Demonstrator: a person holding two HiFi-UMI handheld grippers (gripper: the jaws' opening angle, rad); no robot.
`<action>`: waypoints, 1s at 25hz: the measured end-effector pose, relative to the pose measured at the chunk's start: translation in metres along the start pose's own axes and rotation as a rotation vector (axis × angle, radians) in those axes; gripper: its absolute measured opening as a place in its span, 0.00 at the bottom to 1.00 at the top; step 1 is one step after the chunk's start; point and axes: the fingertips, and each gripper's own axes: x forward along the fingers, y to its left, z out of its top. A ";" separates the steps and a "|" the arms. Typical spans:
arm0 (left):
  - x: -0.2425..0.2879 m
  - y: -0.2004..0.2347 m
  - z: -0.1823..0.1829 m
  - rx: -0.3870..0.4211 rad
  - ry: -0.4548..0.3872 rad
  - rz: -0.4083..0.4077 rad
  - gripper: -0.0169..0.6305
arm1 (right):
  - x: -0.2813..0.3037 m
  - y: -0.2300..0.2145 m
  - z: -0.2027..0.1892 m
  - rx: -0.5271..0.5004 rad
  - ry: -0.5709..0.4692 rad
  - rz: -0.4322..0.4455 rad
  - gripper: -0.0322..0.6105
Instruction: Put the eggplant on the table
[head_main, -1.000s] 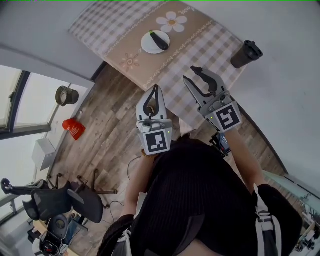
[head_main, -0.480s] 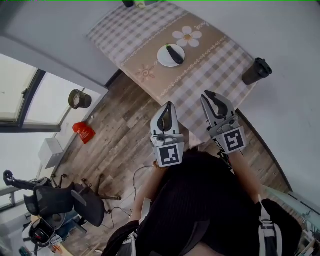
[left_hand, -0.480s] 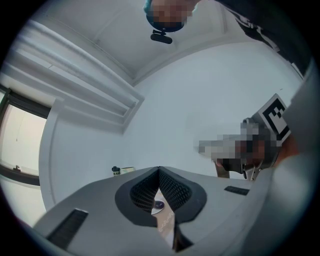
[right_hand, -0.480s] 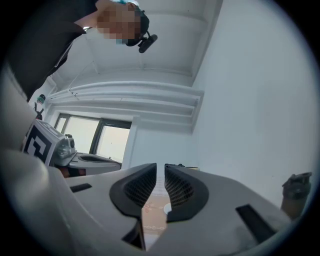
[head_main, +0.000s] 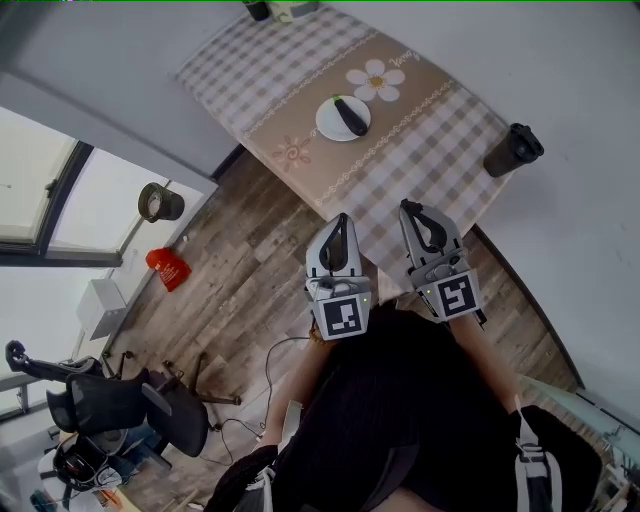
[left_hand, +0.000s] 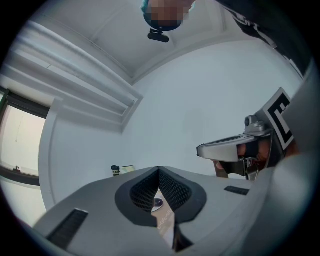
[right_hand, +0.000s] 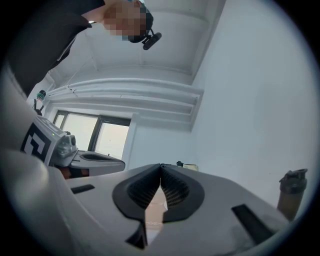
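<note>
A dark eggplant (head_main: 351, 115) lies on a white plate (head_main: 330, 126) on the checked tablecloth of the table (head_main: 430, 160), far ahead of both grippers. My left gripper (head_main: 338, 218) hangs at the table's near edge, shut with nothing between its jaws. My right gripper (head_main: 409, 207) is beside it over the cloth's near edge, shut and empty too. In the left gripper view the jaws (left_hand: 159, 170) meet at the tips, and the plate (left_hand: 158, 202) shows through the gap below them. In the right gripper view the jaws (right_hand: 161, 165) are pressed together.
A black lidded cup (head_main: 513, 150) stands at the table's right corner, also seen as the cup (right_hand: 291, 192) in the right gripper view. Small items (head_main: 283, 8) sit at the far end. On the wooden floor are a red object (head_main: 166, 268) and an office chair (head_main: 120, 400).
The right gripper's jaws have closed from wide open to shut. Both grippers sit a little lower in the head view, and the table has shifted right as the view moved.
</note>
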 end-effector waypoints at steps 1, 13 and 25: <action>0.002 -0.003 0.000 0.017 0.008 -0.008 0.03 | 0.000 -0.002 0.000 -0.005 0.005 -0.001 0.06; -0.029 0.002 -0.006 0.069 0.009 -0.050 0.03 | -0.008 0.046 -0.006 -0.007 0.010 0.005 0.06; -0.037 -0.008 -0.014 0.067 0.036 -0.064 0.03 | -0.017 0.055 -0.014 -0.003 0.031 0.006 0.06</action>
